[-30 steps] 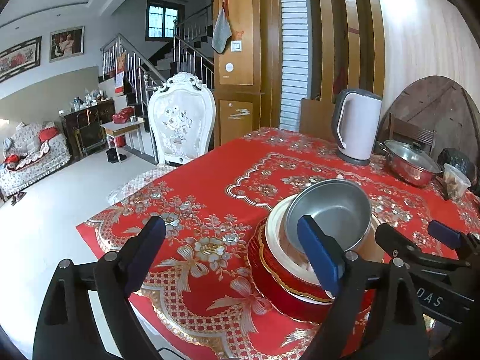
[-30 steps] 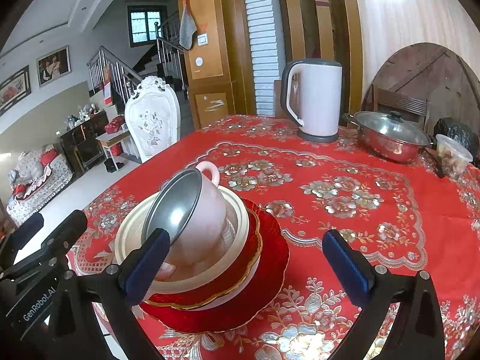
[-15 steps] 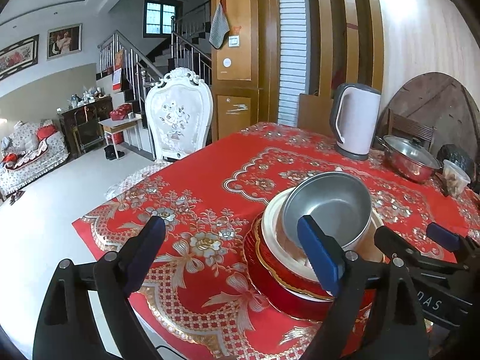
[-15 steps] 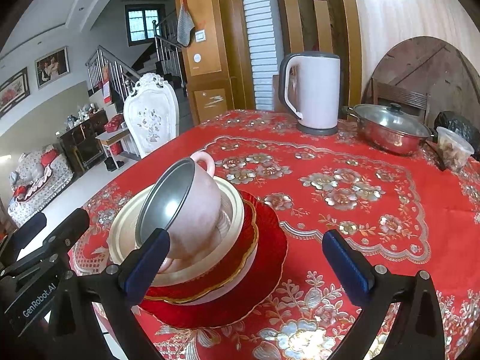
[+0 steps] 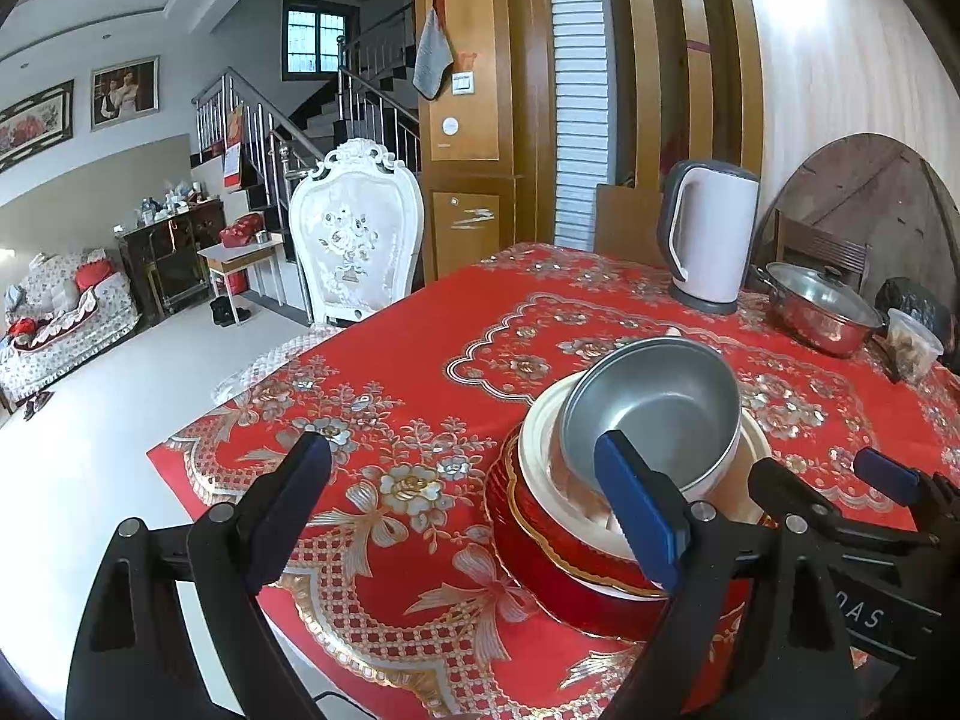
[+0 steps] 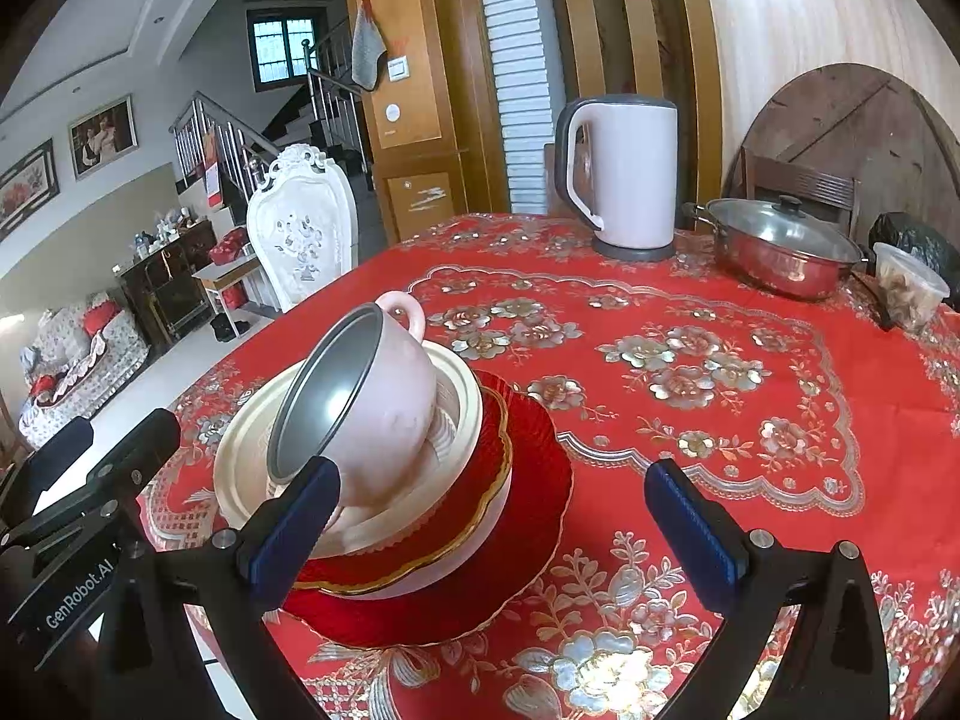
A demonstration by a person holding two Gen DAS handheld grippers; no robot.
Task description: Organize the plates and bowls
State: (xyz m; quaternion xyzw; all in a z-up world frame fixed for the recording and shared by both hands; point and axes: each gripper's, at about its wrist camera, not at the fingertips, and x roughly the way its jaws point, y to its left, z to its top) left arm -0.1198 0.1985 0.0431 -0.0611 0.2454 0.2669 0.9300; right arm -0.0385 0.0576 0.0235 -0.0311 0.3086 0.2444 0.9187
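the pink bowl (image 6: 366, 396) sits tilted atop the cream bowl (image 6: 252, 480) and red plates (image 6: 528, 516) near the table's edge — stack built, not settled. left gripper (image 5: 462, 510) and right gripper (image 6: 492, 522) both gape wide, empty; next, level that bowl.

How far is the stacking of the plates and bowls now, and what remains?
Mostly done: the red plate, gold-rimmed red bowl and cream bowl sit nested. On top, the pink bowl lies tilted, not seated flat. Nothing is in hand: the left gripper and right gripper are both open and empty. What is probably left is levelling that pink bowl.
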